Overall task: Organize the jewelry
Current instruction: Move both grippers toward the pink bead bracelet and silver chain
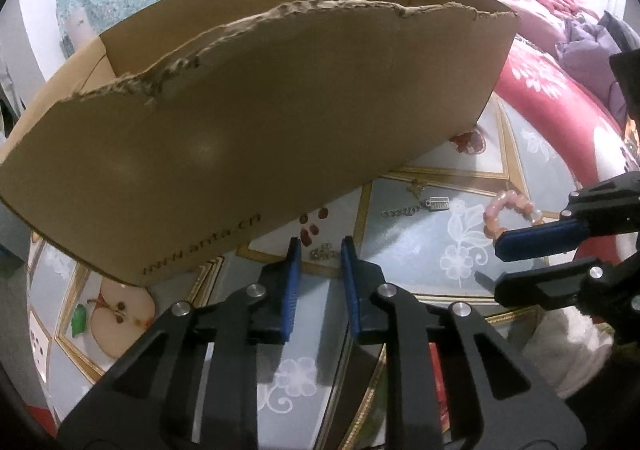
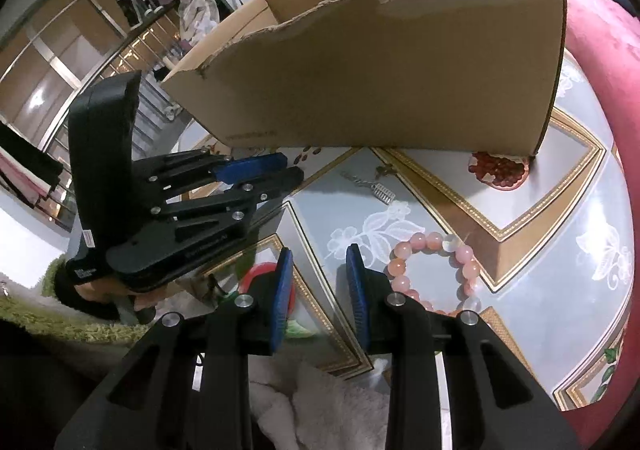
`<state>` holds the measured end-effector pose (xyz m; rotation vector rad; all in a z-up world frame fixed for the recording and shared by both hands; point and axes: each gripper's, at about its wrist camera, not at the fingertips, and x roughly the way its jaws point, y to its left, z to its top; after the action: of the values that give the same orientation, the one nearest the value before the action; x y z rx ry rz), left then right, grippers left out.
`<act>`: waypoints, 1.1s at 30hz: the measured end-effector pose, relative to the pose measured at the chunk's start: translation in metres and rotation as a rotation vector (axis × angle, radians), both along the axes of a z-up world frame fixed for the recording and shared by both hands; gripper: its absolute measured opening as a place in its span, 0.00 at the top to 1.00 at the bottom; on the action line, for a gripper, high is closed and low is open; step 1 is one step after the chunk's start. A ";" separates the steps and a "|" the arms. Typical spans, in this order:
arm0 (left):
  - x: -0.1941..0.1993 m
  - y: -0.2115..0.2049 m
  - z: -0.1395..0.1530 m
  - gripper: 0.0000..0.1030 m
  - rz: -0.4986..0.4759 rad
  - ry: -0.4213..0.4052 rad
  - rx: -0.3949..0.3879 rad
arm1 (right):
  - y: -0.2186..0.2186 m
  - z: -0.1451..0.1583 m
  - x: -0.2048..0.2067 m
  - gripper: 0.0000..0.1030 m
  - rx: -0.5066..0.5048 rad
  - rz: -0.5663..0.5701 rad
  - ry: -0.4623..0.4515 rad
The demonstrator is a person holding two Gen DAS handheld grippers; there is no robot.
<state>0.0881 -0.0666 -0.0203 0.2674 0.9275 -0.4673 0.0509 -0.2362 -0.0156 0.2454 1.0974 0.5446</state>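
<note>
A small silver chain piece (image 1: 322, 252) lies on the patterned tabletop (image 1: 420, 258) just at the tips of my left gripper (image 1: 320, 250). The blue pads stand a little apart on either side of it without pressing on it. A silver chain with a comb-shaped charm (image 1: 416, 206) (image 2: 372, 182) lies farther out. A pink bead bracelet (image 2: 436, 270) (image 1: 504, 210) rests just right of my right gripper (image 2: 319, 254), outside its fingers. That gripper is open with only tabletop between its pads. Each gripper shows in the other's view: the left gripper (image 2: 294, 168) and the right gripper (image 1: 498, 266).
A tall cardboard box (image 1: 280, 130) (image 2: 380, 70) with a torn upper edge stands open-topped right behind the jewelry. Pink floral bedding (image 1: 560, 98) borders the table on the right. White fluffy fabric (image 2: 320, 402) lies below the near table edge.
</note>
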 end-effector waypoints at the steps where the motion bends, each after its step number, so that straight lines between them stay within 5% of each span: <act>1: 0.001 0.000 0.000 0.85 -0.001 -0.002 -0.001 | 0.000 0.000 0.000 0.73 0.001 -0.001 0.000; 9: 0.001 -0.002 0.000 0.96 -0.005 -0.020 0.001 | -0.004 0.004 -0.002 0.73 0.003 -0.019 -0.015; 22: -0.003 0.006 0.000 0.97 0.025 -0.020 -0.029 | -0.017 0.015 -0.002 0.73 -0.056 -0.093 -0.079; 33: -0.004 0.022 0.000 0.97 0.065 -0.007 -0.059 | -0.004 0.017 -0.003 0.73 -0.162 -0.047 -0.122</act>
<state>0.0845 -0.0448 -0.0207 0.1847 0.9118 -0.4329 0.0479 -0.2404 0.0013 0.0951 1.0086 0.4211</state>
